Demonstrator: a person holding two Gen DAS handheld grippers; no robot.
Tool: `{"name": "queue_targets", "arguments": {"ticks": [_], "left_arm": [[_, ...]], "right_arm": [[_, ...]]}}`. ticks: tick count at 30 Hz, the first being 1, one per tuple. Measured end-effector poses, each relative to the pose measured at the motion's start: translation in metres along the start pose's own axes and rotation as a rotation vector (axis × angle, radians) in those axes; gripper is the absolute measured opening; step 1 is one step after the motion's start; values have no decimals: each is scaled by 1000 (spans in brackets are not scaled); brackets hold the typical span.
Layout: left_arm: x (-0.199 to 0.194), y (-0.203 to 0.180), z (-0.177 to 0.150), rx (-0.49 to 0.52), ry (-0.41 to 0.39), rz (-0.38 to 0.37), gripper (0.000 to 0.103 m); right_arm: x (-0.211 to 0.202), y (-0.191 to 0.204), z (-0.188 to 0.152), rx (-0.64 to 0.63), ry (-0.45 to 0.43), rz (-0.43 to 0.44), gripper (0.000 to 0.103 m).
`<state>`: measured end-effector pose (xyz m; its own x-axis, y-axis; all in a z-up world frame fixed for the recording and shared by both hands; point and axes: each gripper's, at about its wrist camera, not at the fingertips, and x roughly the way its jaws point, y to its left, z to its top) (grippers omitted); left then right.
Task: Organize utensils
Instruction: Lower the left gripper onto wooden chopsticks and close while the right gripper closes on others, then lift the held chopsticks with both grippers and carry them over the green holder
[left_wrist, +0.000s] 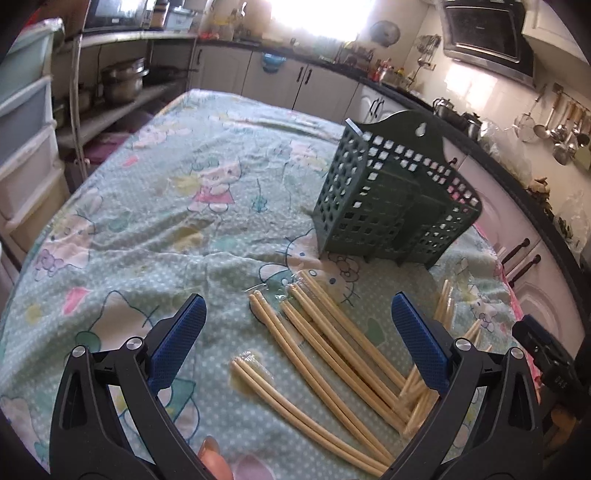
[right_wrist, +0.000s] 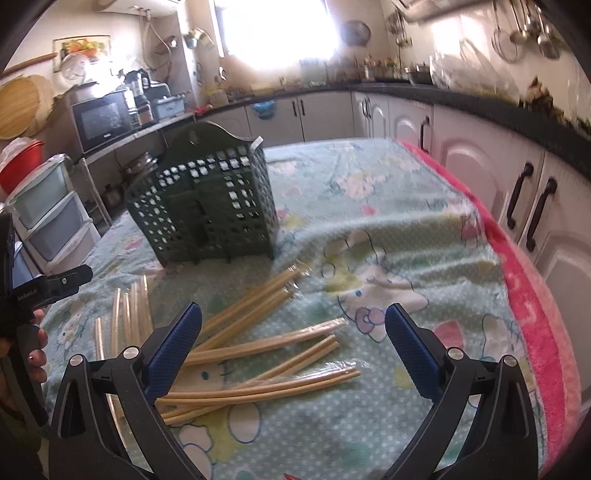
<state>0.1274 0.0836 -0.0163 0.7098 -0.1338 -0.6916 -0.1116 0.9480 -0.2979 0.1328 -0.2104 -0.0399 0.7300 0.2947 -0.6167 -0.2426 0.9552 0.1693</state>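
Cartoon-print cloth (left_wrist: 177, 229) on table, green basket (left_wrist: 391, 206), scattered chopsticks (left_wrist: 332, 354)

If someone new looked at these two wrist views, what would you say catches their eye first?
Probably the dark green perforated utensil basket, standing upright on the cartoon-print cloth towards the far side of the table. Next, the pale wooden chopsticks scattered loosely on the cloth in front of it, some in clear wrappers. Both the left gripper and the right gripper hang open above the chopsticks, holding nothing.
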Motion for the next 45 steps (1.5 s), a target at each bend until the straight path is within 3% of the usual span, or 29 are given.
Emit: {"name": "queue_targets", "arguments": {"ticks": [3,10,18,24,34,45], "left_arm": [[9,6,1,-22,34,-10,90],[27,26,2,-108,116,-59,72],[43,52,5,-255,200,-144,59],[50,58,11,-296,214,-162,53],[61,61,15,-299,218,-109,14],[46,59,21,-256,171,-102,3]], "right_arm": [[12,-9,0,23,45,1,84],[35,-27,-2,90,139,23,64],[56,-43,-4,179,217,85,47],[61,-47,1,186,222,93,39],[67,-51,4,197,226,99,17],[53,-46,18,177,157,126,6]]}}
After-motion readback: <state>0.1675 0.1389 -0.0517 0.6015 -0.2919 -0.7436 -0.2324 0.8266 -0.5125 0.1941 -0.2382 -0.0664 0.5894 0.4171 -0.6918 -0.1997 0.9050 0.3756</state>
